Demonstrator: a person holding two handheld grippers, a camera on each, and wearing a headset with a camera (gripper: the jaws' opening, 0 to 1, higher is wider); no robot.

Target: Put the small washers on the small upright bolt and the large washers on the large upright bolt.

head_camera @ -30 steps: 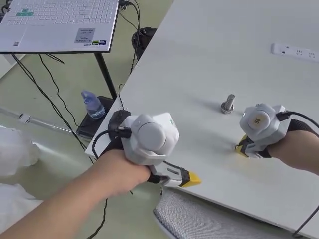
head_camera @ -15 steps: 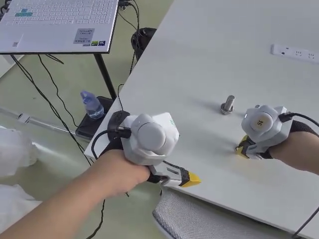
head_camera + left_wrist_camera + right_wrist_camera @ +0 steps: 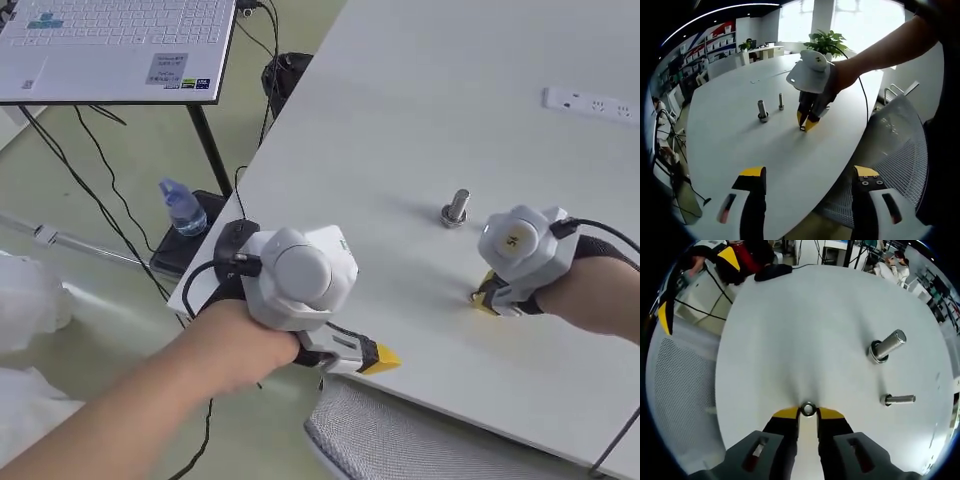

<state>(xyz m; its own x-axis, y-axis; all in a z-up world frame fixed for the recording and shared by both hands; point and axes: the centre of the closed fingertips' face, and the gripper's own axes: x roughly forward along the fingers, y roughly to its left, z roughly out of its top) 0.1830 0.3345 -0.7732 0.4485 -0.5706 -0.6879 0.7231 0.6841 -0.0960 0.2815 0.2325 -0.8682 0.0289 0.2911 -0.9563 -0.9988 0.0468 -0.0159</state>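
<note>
Shows one washer (image 3: 808,409): a small flat ring of pale metal with a dark round hole. Pinched between the yellow tips of the right tongs (image 3: 808,416), which close on it, down at the surface of the counter (image 3: 790,315). Impossible to tell whether lifted or touching.

Shows two bolts, both upright, ahead and to the right of the right tongs and well apart from them. One large bolt (image 3: 885,347): thick, grey, with a broad base, the farther of the pair. One small bolt (image 3: 897,399): thin, with a narrow base, nearer to the tongs.

Holds the left tongs (image 3: 809,172) wide open and empty over the near edge of the counter. Points them toward the right tongs, with the two bolts just left of those tips in the left gripper view.

Sets all this on a plain white counter with a rounded outline. Includes one power strip (image 3: 592,103) far ahead of the right tongs. Places one mesh chair (image 3: 400,440) below the left tongs, one laptop (image 3: 110,45) on a stand and one water bottle (image 3: 185,208) on the floor to their left. Adds one potted plant (image 3: 826,42) beyond the far end, near bright windows.
</note>
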